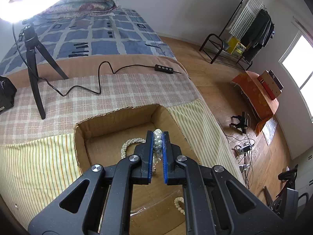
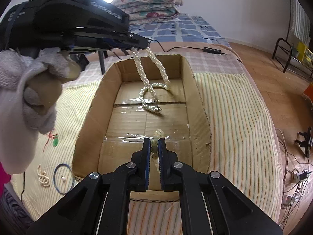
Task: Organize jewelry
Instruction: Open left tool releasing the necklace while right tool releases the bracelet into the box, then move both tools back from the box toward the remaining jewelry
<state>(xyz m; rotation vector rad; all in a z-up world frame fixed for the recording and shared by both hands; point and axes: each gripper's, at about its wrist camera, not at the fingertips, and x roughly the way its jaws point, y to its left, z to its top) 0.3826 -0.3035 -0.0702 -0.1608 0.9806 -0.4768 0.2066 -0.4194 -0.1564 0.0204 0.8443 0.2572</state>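
A cardboard box sits open on the striped bed cover; it also shows in the left wrist view. My left gripper is shut on a twisted pearl necklace, held above the box. In the right wrist view that necklace hangs from the left gripper with its lower loop resting on the box floor. My right gripper is shut on a pale bead bracelet over the near part of the box. The bracelet's end shows in the left wrist view.
On the bed cover left of the box lie a small pearl strand, a blue ring bangle, a loose pearl and a green pendant on red cord. A ring-light tripod and its cable stand behind the box.
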